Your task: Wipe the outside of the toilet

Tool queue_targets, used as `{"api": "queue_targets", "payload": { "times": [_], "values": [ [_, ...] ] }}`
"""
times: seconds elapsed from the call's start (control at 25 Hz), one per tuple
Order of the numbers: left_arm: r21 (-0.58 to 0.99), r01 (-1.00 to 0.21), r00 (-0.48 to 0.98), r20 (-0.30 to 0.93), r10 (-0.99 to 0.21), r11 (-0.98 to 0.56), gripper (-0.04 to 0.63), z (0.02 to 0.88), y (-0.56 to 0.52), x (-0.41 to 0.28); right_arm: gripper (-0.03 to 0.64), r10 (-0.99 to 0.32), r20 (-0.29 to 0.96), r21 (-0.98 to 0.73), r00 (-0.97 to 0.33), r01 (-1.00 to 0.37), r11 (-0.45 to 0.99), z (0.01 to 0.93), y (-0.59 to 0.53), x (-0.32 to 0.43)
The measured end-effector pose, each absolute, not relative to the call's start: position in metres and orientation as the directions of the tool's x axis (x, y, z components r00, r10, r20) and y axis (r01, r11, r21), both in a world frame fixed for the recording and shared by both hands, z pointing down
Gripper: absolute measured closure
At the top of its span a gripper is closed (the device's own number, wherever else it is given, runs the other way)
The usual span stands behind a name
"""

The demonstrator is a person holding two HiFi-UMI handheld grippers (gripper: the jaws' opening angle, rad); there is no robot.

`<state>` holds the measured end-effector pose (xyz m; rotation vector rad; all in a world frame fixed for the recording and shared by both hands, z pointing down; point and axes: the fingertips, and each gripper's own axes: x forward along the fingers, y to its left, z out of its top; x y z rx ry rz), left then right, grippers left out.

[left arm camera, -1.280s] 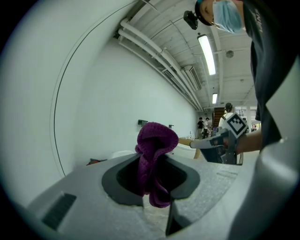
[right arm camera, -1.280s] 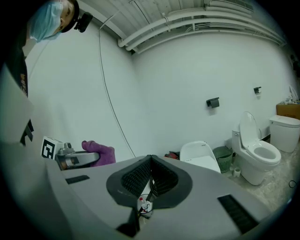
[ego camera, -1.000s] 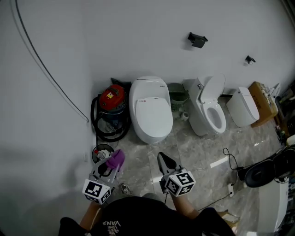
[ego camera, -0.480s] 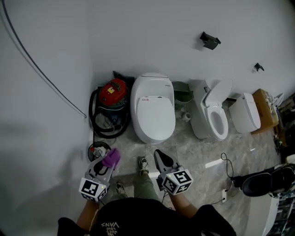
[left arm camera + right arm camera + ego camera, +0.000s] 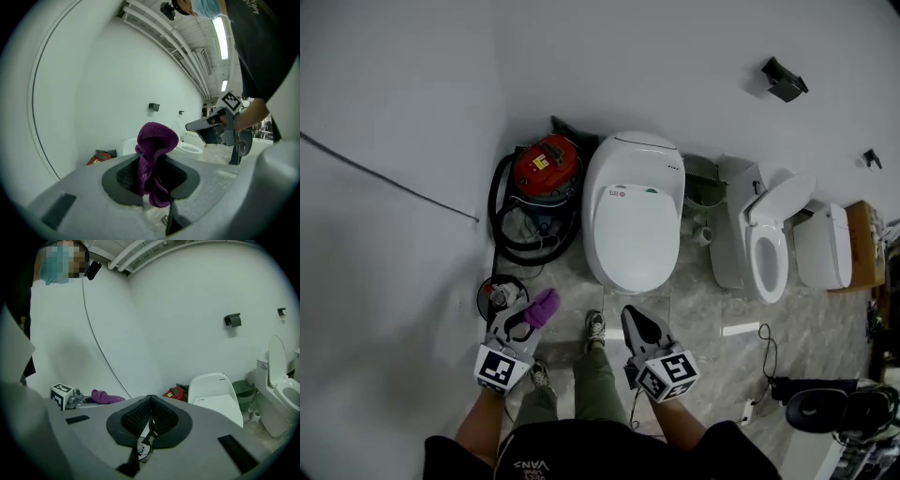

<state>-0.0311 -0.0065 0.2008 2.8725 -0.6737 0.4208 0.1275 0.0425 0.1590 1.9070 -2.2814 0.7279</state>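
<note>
A white toilet (image 5: pixel 634 223) with its lid down stands against the wall, ahead of both grippers; it also shows in the right gripper view (image 5: pixel 216 392). My left gripper (image 5: pixel 536 310) is shut on a purple cloth (image 5: pixel 542 306), which bunches up between the jaws (image 5: pixel 154 161). My right gripper (image 5: pixel 636 325) is shut with nothing in it, level with the left one and about a step short of the toilet's front. The person's shoes stand on the floor between the two grippers.
A red vacuum cleaner (image 5: pixel 544 169) with a black hose sits left of the toilet. A second toilet (image 5: pixel 767 246) with its lid up stands to the right, a green bin (image 5: pixel 703 183) between them. A small round container (image 5: pixel 499 292) lies by the left wall. Cables trail at lower right.
The person has stepped nearer the closed toilet, which now sits larger and more central. Both grippers keep the same pose; the cloth stays in the left one.
</note>
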Motion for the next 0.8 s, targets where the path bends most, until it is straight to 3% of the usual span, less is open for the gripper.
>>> {"api": "queue_targets", "payload": {
  "times": [0.2,0.56,0.8],
  "values": [
    [0.142,-0.462,0.848,0.361,-0.388,-0.876,0.506,0.260,-0.027,-0.002,0.618,-0.887,0.391,-0.322,-0.246,-0.939,0.118,0.213,0.016,0.146],
    [0.152,-0.369,0.899,0.308,-0.311,-0.917,0.506,0.393,-0.045,0.038,0.618,-0.896,0.413,-0.308,-0.163,-0.951,0.031,0.334,-0.010,0.169],
    [0.216,-0.360,0.912,0.288,-0.293,-0.908,0.506,0.496,-0.041,0.061,0.618,-0.900,0.403,-0.275,-0.166,-0.960,0.054,0.412,-0.018,0.177]
  ]
}}
